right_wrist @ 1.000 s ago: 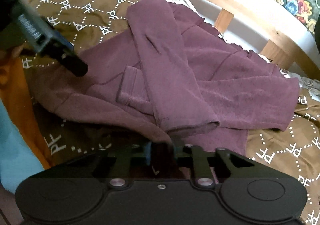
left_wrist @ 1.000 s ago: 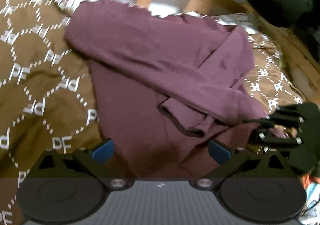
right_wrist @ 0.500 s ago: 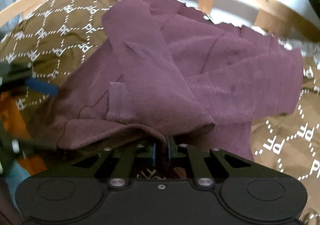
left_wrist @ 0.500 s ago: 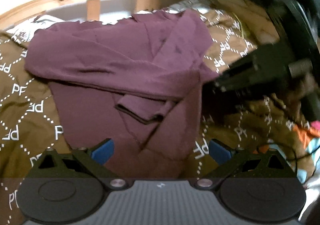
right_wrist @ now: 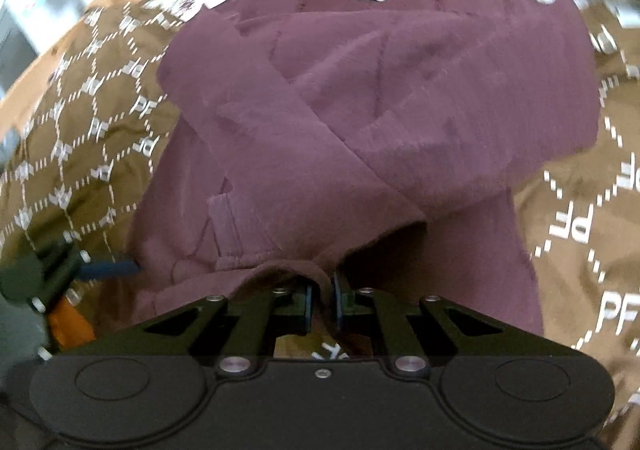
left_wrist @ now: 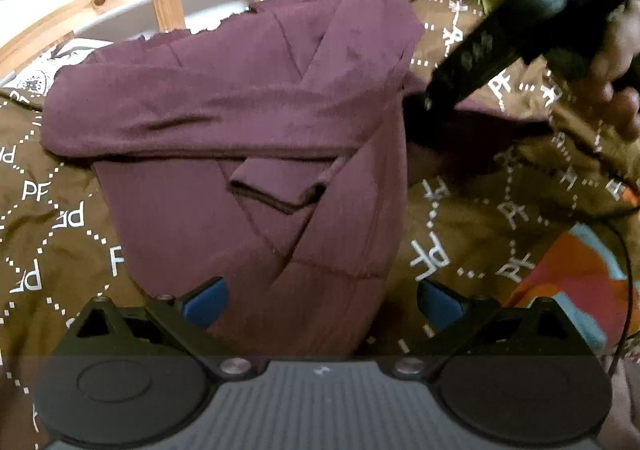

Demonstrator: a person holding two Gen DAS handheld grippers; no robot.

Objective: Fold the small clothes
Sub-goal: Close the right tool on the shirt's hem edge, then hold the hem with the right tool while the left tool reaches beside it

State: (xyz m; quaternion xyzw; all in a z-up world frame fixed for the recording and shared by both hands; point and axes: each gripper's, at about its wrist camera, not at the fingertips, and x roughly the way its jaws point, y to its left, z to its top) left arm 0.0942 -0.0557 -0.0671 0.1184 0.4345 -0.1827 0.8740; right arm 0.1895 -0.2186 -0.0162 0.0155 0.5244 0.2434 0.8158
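Observation:
A maroon long-sleeved top lies on a brown bedspread with both sleeves folded across its body; one cuff rests at the middle. My left gripper is open, its blue pads spread wide either side of the top's lower hem. My right gripper is shut on a raised side edge of the maroon top. In the left wrist view the right gripper reaches in from the upper right, with a hand behind it. The left gripper's fingertip shows at the left of the right wrist view.
A wooden bed frame with slats runs along the far side, against a white wall. An orange and teal cloth and a thin black cable lie at the right. Brown bedspread surrounds the top on both sides.
Both views have rolled. The right gripper, still shut on the top's edge, has lifted it and moved from lower right to upper right in the left view. The left gripper stays open.

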